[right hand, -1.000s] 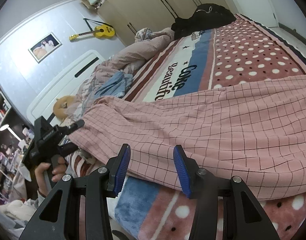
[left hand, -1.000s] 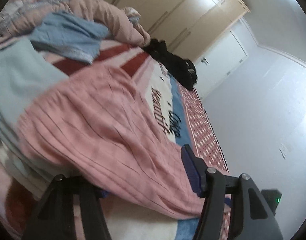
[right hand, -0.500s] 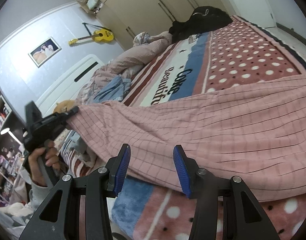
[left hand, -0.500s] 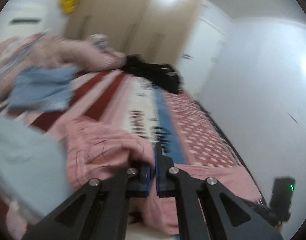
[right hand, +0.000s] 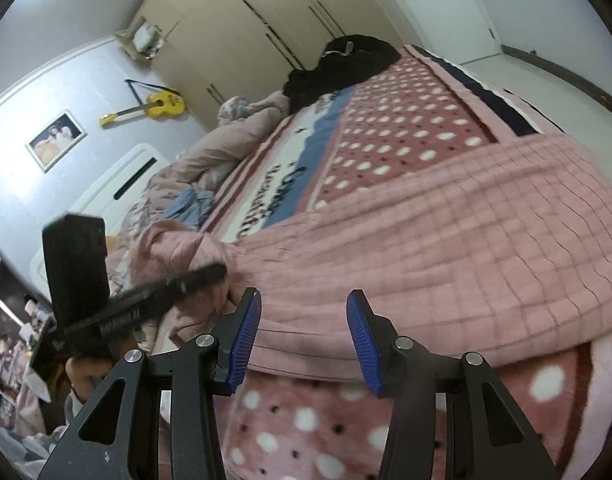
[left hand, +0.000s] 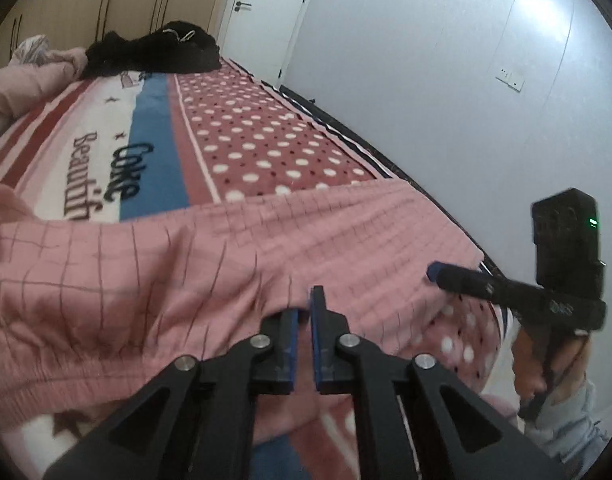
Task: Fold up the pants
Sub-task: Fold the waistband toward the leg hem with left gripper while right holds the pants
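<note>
Pink checked pants (left hand: 265,240) lie spread across the bed, and the right wrist view shows them too (right hand: 446,232). My left gripper (left hand: 301,308) pinches a fold of their near edge. Its jaws are opening slightly, with cloth still between the pads and draped over the left fingertip. From the right wrist view the left gripper (right hand: 221,268) has bunched fabric at its tip. My right gripper (right hand: 306,332) stands open just above the pants' near hem with nothing pinched. It appears at the right of the left wrist view (left hand: 434,270), beside the pants' end.
A dotted pink, blue and white blanket (left hand: 245,132) covers the bed. A black clothes pile (left hand: 153,52) sits at the far end. A pink duvet (right hand: 233,140) and a blue garment (right hand: 189,204) lie near the headboard. The white wall (left hand: 426,100) runs close along the bed's edge.
My left gripper shut on the pants' edge and swept it across the bed toward the right gripper, rolling as it went. The right gripper shifted a little and stayed open.
</note>
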The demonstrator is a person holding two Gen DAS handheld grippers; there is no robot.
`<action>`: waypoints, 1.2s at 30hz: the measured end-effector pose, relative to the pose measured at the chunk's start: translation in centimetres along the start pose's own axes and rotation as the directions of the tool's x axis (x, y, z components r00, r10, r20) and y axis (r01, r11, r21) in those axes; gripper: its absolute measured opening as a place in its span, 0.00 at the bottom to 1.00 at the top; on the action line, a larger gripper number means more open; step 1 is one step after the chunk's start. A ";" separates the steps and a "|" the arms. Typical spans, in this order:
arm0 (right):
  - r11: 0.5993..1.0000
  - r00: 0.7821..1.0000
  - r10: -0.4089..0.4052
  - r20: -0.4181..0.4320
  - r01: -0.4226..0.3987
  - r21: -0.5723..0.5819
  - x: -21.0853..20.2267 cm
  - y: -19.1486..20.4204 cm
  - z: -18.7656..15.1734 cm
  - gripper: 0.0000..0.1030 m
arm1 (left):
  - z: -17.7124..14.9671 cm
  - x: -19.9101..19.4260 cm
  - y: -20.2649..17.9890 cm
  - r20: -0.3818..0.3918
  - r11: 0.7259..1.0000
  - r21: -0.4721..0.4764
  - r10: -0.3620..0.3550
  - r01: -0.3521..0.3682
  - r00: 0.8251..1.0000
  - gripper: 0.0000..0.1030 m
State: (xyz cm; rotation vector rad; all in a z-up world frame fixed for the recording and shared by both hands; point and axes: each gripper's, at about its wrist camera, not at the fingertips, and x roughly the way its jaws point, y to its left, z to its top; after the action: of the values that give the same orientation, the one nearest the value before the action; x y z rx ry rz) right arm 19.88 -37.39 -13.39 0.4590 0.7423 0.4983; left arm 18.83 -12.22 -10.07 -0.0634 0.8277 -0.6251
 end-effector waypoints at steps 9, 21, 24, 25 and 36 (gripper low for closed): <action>0.976 1.000 -0.005 -0.018 0.001 -0.219 2.4 6.2 0.7 0.47 | -6.2 -11.3 4.6 0.100 0.993 -0.110 0.049 -0.038 0.994 0.55; 0.780 0.980 0.077 -0.182 -0.173 -0.601 10.0 23.6 -3.3 0.50 | -12.0 -17.3 12.6 0.158 0.944 -0.289 0.209 -0.157 0.965 0.59; 0.714 0.970 0.061 -0.237 -0.208 -0.668 12.3 26.6 -5.4 0.50 | -12.4 -17.8 13.7 0.178 0.945 -0.294 0.199 -0.141 0.964 0.64; 0.679 0.967 0.039 -0.251 -0.210 -0.703 13.3 27.5 -6.4 0.50 | -12.4 -17.9 14.1 0.185 0.946 -0.295 0.193 -0.133 0.964 0.64; 0.331 0.948 -0.300 -0.107 -0.001 -0.943 21.3 27.2 -11.8 0.79 | -11.9 -17.7 16.4 0.220 0.948 -0.312 0.133 -0.059 0.966 0.64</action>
State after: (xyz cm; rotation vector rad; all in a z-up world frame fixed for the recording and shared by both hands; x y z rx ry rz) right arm 17.64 -1.17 -16.99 -0.8295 0.6126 0.7340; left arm 9.55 13.06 -11.16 -0.3699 0.6827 -0.3832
